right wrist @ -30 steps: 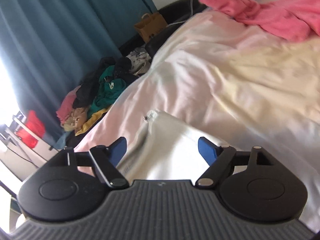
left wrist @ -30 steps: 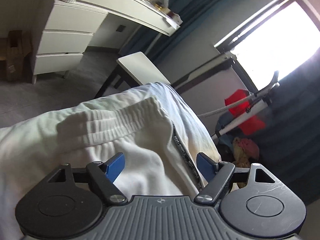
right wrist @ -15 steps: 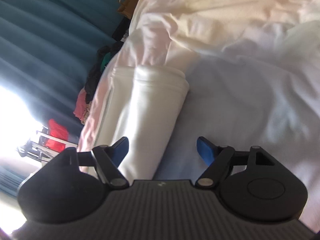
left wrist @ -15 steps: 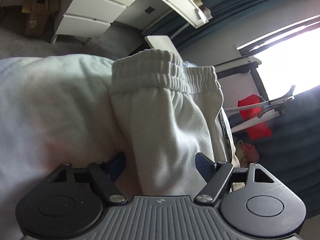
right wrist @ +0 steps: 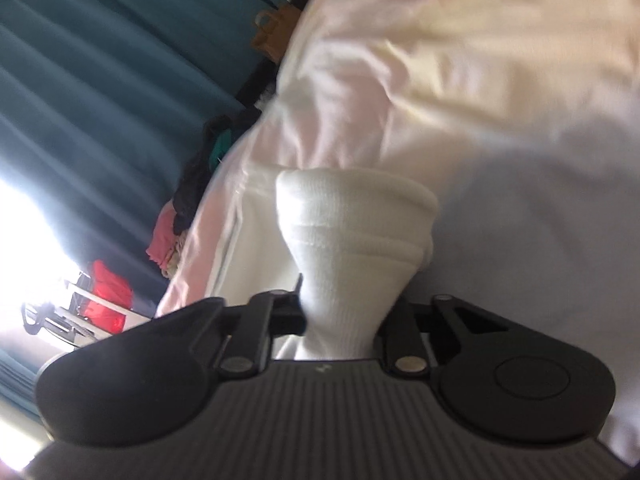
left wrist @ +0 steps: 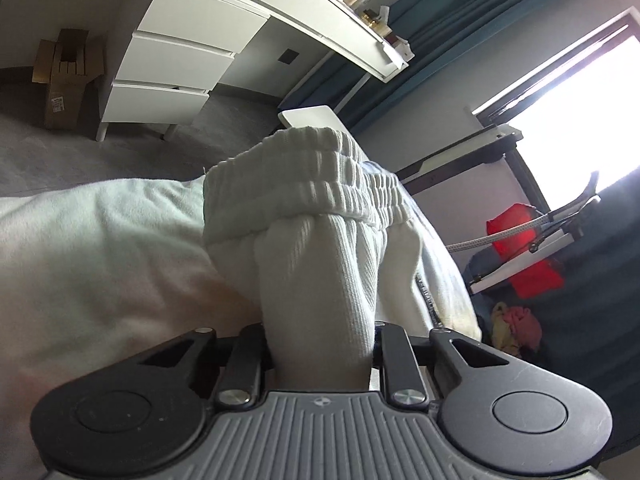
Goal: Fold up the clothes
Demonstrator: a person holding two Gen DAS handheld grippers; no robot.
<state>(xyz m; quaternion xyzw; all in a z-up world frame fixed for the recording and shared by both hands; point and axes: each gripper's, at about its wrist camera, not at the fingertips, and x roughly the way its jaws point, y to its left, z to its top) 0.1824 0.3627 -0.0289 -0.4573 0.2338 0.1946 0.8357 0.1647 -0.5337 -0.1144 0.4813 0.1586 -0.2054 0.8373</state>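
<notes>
Left gripper (left wrist: 320, 354): jaws closed tight on a bunch of white cloth.
Right gripper (right wrist: 340, 322): jaws pinched on another fold of the same cloth.
White trousers (left wrist: 320, 240): ribbed waistband rising just ahead of the left jaws, fabric gathered between them; in the right view a rolled end (right wrist: 356, 216) stands just ahead of the jaws.
Bed sheet (right wrist: 460, 80): under the trousers, spreading beyond both jaws.
Drawers (left wrist: 168, 76): far ahead, left of the left jaws.

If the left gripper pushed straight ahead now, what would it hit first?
The left gripper is already shut on the white sweatpants; going on, it would likely just bunch their ribbed waistband ahead against the bed sheet.
</notes>
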